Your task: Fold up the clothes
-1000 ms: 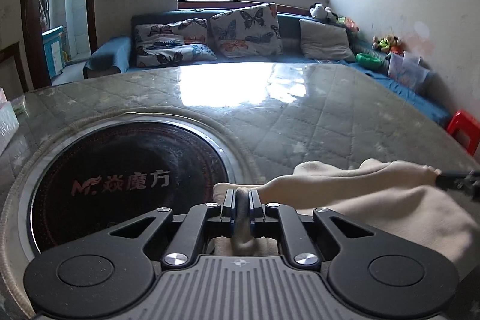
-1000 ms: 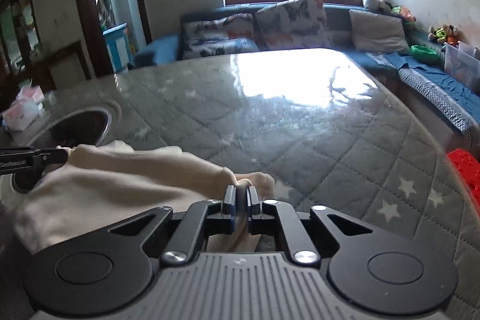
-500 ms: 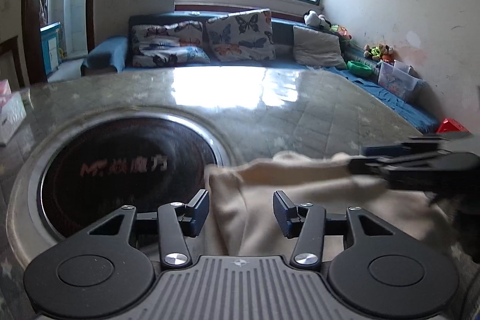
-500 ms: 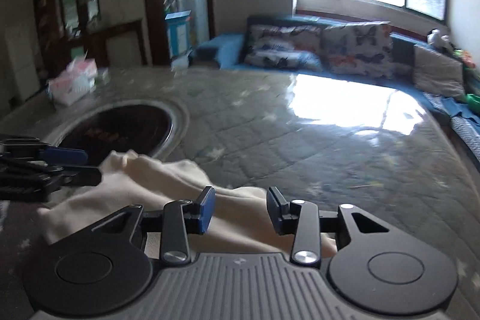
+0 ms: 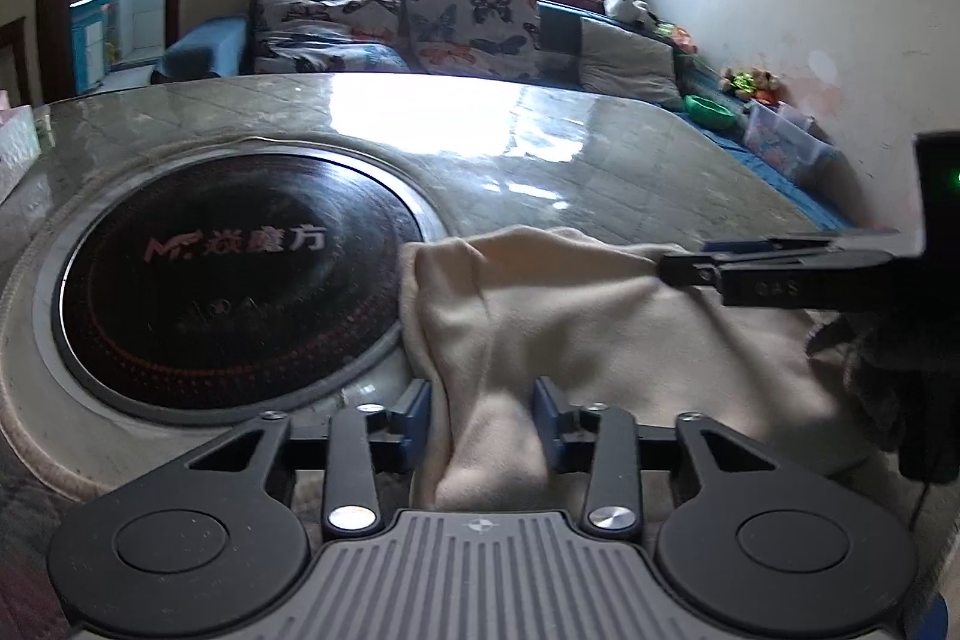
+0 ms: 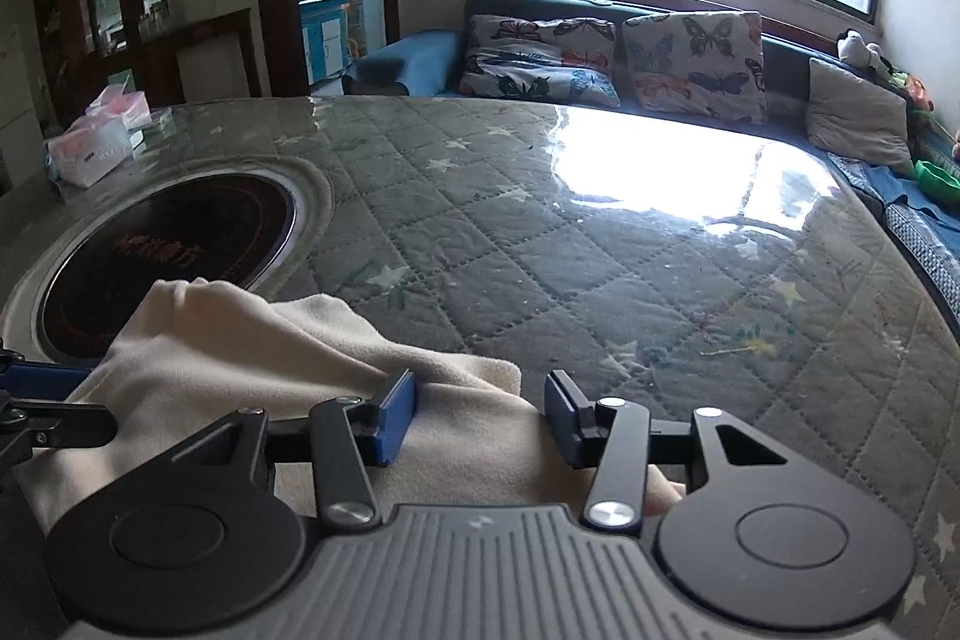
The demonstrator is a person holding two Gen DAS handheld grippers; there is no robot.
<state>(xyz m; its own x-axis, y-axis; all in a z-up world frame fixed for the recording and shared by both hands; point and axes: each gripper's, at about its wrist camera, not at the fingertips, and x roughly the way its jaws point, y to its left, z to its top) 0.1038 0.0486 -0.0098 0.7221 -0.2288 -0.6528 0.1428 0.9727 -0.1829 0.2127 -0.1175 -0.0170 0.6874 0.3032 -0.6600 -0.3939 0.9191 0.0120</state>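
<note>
A cream garment (image 5: 588,316) lies folded and bunched on the quilted table, its left edge at the rim of the black round cooktop (image 5: 240,274). My left gripper (image 5: 483,415) is open, its jaws astride the garment's near left edge, holding nothing. My right gripper (image 6: 480,412) is open over the garment's (image 6: 252,346) near right part, holding nothing. The right gripper shows side-on in the left wrist view (image 5: 780,274), above the cloth. The left gripper's fingers (image 6: 42,388) show at the left edge of the right wrist view.
The table (image 6: 600,250) has a glossy quilted cover with stars. A tissue pack (image 6: 96,142) sits at its far left edge. A blue sofa with butterfly cushions (image 6: 600,52) runs behind the table. A plastic box (image 5: 780,136) stands by the right wall.
Both grippers were shut on the garment's edge a second ago; both opened and let it go. The garment now lies flatter on the table and the grippers have drawn back slightly.
</note>
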